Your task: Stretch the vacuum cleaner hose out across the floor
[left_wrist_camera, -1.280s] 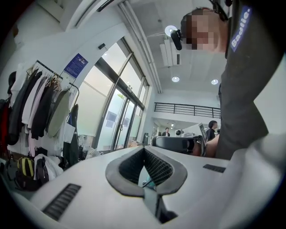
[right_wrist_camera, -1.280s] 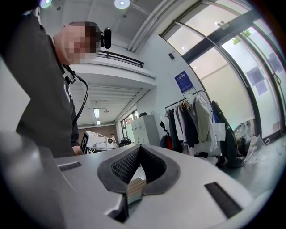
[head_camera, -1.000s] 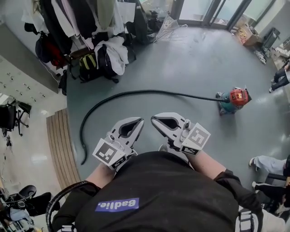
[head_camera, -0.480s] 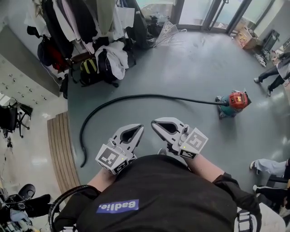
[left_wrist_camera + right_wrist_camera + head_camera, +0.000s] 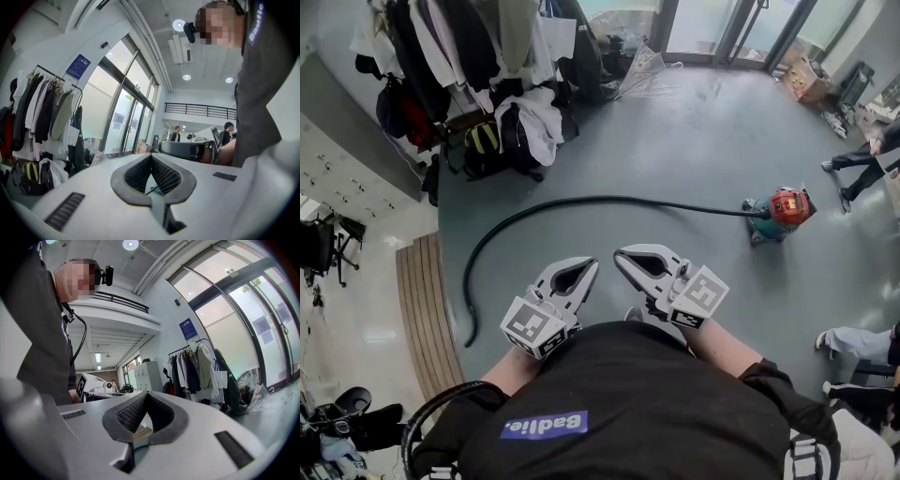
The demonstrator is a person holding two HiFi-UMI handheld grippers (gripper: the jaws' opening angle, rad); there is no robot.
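The black vacuum hose lies on the grey floor in a long arc, from the red and teal vacuum cleaner at the right round to a loose end at the left, beside the wooden strip. My left gripper and right gripper are held side by side in front of the person's chest, above the floor and well short of the hose. Both are shut with nothing between the jaws. The left gripper view shows the left gripper with pads together, and the right gripper view shows the same for the right gripper.
A rack of coats with bags under it stands at the back left. A wooden floor strip runs along the left. Glass doors are at the back. One person walks at the right edge, and another's legs show lower down.
Both grippers have sunk slightly lower in the view and stay shut. The walking person at the right edge has moved. The hose and vacuum cleaner lie as before.
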